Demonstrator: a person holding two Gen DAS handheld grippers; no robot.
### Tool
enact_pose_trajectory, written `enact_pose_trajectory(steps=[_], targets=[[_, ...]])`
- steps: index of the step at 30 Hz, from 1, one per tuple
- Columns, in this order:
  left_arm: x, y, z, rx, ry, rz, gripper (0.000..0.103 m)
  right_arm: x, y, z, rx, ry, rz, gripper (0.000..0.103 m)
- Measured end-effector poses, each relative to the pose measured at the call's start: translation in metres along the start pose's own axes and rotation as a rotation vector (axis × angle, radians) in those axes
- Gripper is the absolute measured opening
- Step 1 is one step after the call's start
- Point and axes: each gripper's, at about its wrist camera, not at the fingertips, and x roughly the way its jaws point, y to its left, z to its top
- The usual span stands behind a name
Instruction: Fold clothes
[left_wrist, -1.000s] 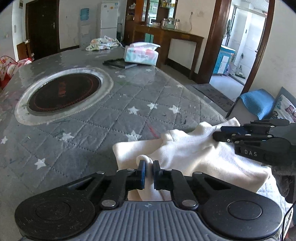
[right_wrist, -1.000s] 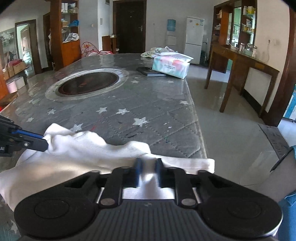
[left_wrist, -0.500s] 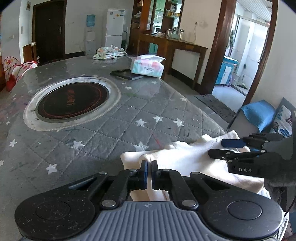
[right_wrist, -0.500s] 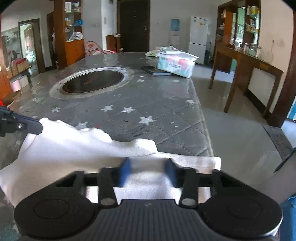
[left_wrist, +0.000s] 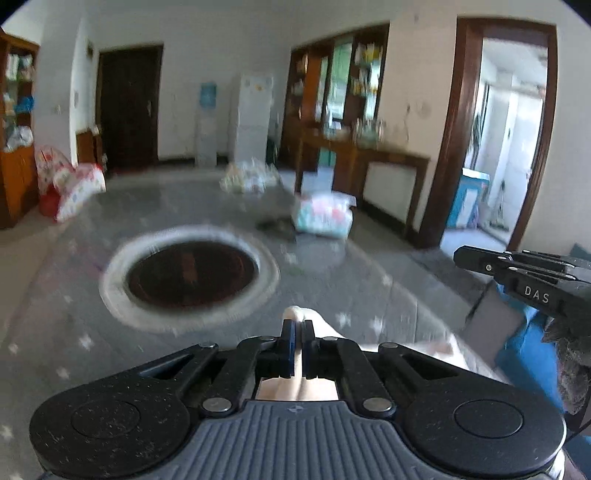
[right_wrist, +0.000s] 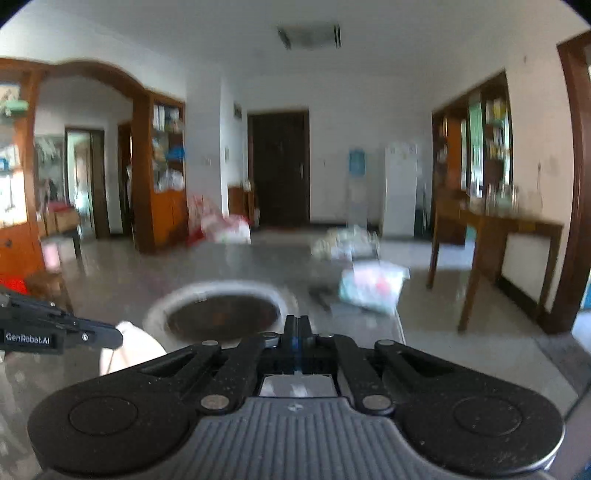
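Note:
The white garment (left_wrist: 406, 347) hangs from my left gripper (left_wrist: 297, 334), which is shut on a fold of it; a tuft pokes out above the fingertips. In the right wrist view the garment (right_wrist: 129, 347) shows beside the left gripper (right_wrist: 110, 336). My right gripper (right_wrist: 297, 332) is shut with its jaws together; I see no cloth between them. It shows in the left wrist view (left_wrist: 461, 254) at the right, raised above the grey star-patterned table (left_wrist: 74, 325). Both views are motion-blurred.
A round dark hotplate with a pale ring (left_wrist: 192, 273) sits in the table's middle. A tissue pack (left_wrist: 323, 218) and a dark flat item (left_wrist: 275, 225) lie beyond it, and a bundle of cloth (left_wrist: 247, 177) at the far end. A wooden side table (right_wrist: 495, 236) stands right.
Both grippers have lifted and tilted up, so the room fills the views. The right gripper opened half a second ago and is now shut. The left gripper has raised the garment.

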Motion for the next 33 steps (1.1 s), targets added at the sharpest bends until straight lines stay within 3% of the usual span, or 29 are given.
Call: enact_pose_trajectory(steps=[4, 7, 11, 15, 19, 21, 24, 30, 32, 33], targets=[[-0.040, -0.006, 0.008, 0.079, -0.124, -0.049, 0.000, -0.001, 0.020, 0.004, -0.040, 0.016, 0.046, 0.005], [-0.058, -0.005, 0.005, 0.121, -0.145, -0.057, 0.000, 0.007, 0.031, -0.007, -0.058, 0.066, 0.063, 0.018], [-0.053, 0.009, -0.006, 0.109, -0.079, -0.012, 0.000, 0.016, 0.041, -0.023, -0.075, 0.139, 0.065, 0.037], [-0.038, 0.021, -0.022, 0.085, -0.002, 0.006, 0.003, 0.024, 0.044, -0.041, -0.088, 0.223, 0.062, 0.039], [-0.018, 0.023, -0.038, 0.090, 0.065, 0.006, 0.007, 0.028, 0.044, -0.059, -0.094, 0.296, 0.058, 0.048], [-0.007, 0.024, -0.044, 0.092, 0.095, 0.008, 0.015, 0.032, 0.041, -0.067, -0.097, 0.329, 0.050, 0.050], [0.008, 0.026, -0.052, 0.090, 0.136, 0.014, 0.028, 0.041, 0.038, -0.074, -0.086, 0.353, 0.058, 0.050], [0.037, 0.032, -0.065, 0.078, 0.194, 0.043, 0.033, 0.047, 0.050, -0.085, -0.130, 0.384, 0.116, 0.035], [0.043, 0.033, -0.067, 0.075, 0.206, 0.046, 0.032, 0.052, 0.054, -0.086, -0.145, 0.383, 0.118, 0.013], [0.044, 0.034, -0.068, 0.073, 0.210, 0.045, 0.032, 0.054, 0.056, -0.087, -0.152, 0.382, 0.120, 0.006]])
